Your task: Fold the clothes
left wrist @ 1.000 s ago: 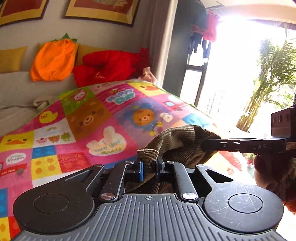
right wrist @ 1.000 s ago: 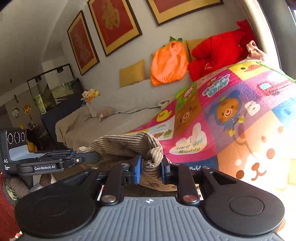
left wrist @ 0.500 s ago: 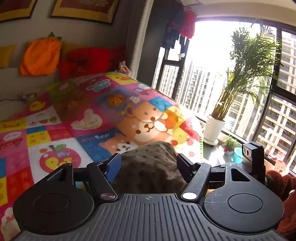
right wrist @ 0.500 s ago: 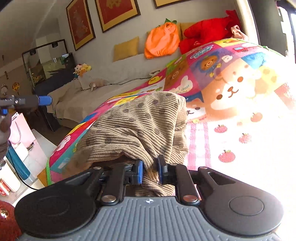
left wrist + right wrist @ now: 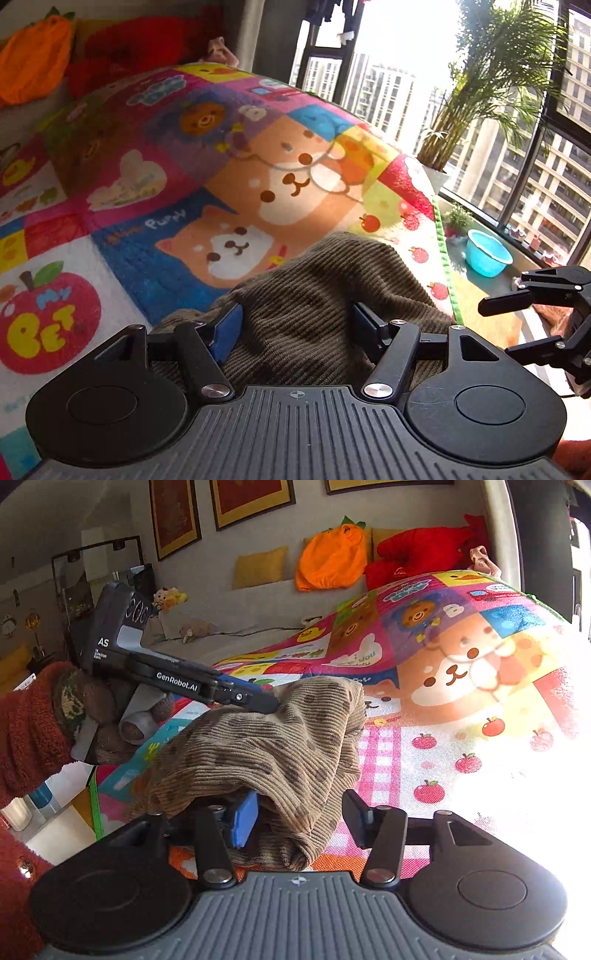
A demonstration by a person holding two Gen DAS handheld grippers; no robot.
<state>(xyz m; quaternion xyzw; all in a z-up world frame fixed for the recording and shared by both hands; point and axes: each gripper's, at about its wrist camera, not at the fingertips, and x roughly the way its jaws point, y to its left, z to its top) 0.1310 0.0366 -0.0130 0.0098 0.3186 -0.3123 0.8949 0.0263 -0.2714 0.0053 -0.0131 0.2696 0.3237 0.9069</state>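
We count one garment [image 5: 325, 295] — a brown ribbed corduroy piece with darker spots, bunched in a soft heap on the near edge of the bed [image 5: 122, 206], which is covered by one fleecy patchwork blanket [image 5: 461, 672] of bright cartoon squares. We hold two tools. The left tool [image 5: 295, 325] has just been closing a little yet stands spread, its blue pads clear of the cloth mounded between them; in the right wrist view it reaches over the heap's far side. The right tool [image 5: 299, 821] has just been opening, and its jaws stand apart with a fold of the garment draped between them, lying against the left pad [image 5: 243, 823] but not pinched. Beyond the left tool, to its right, stand one round turquoise plastic basin [image 5: 487, 254] and one feathery palm [image 5: 487, 85]. Past the right tool we see three framed pictures [image 5: 251, 498] and one orange pumpkin-shaped cushion [image 5: 332, 557].
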